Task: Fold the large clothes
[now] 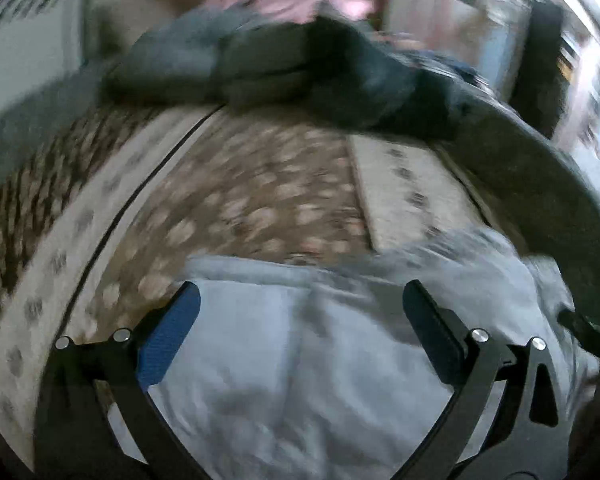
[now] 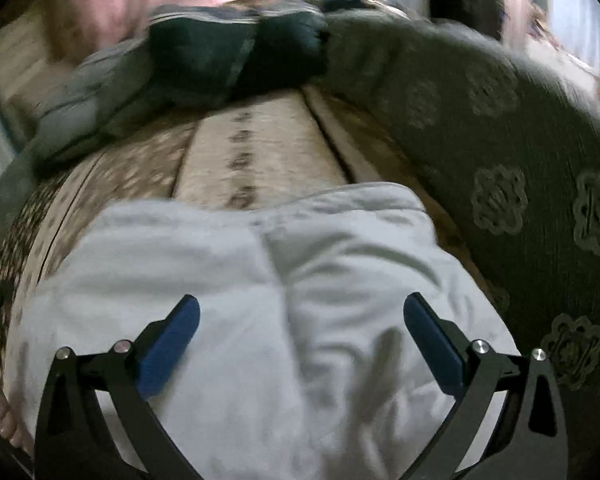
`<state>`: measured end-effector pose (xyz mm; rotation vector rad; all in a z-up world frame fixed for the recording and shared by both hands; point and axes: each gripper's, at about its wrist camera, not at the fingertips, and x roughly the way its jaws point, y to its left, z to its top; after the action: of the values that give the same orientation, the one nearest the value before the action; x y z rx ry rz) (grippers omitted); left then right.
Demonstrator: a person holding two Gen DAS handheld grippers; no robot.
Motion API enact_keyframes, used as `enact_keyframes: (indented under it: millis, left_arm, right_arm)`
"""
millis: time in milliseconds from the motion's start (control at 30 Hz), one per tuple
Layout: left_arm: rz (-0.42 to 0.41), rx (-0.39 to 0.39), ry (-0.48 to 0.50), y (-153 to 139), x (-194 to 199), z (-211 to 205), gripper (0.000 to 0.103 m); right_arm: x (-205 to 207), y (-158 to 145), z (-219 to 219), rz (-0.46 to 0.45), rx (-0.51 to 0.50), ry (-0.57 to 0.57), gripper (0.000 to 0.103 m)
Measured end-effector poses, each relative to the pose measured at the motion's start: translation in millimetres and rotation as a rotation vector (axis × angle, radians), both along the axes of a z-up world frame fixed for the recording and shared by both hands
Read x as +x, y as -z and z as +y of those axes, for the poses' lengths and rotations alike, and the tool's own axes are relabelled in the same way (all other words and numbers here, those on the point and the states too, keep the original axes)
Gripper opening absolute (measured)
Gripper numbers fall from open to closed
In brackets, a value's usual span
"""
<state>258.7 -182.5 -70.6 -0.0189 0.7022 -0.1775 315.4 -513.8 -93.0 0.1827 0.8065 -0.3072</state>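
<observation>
Closest to you, under both cameras, lies the white garment point(image 2: 260, 280), spread on the patterned sofa seat point(image 2: 256, 152). Your right claw point(image 2: 302, 344) stands wide open, nothing between its blue pads point(image 2: 168, 350), and it hangs above the near part of the garment, with a long crease running forward between the fingers. Your left claw point(image 1: 300, 330) is open just as wide and holds nothing; the same garment point(image 1: 268, 360) fills the space under it, and its far edge lies just ahead of the fingertips.

The garment looks like a compact shape with straight far edges, so I judge that at least one fold is already made, but how many layers there are I cannot tell. The surface has soft wrinkles, so some smoothing or one more fold may be left.

Far back on the seat lies a heap of dark clothes point(image 2: 204, 64), well apart from both claws. They seem not folded yet, so much of the task probably remains.
</observation>
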Motion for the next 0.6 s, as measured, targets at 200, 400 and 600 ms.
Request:
enact_keyframes:
  millis: [200, 400, 600]
  left_arm:
    - [0.114, 0.186, 0.141, 35, -29, -57, 0.1]
    - [0.22, 0.23, 0.125, 63, -32, -53, 0.1]
    - [0.152, 0.161, 0.085, 18, -48, -29, 0.1]
  right_arm:
    - [-12, 23, 14, 0.196, -0.04, -0.061, 0.101]
    - [-27, 37, 8, 0.254, 0.026, -0.073, 0.102]
    - [-49, 2, -1, 0.19, 0.044, -0.064, 0.101]
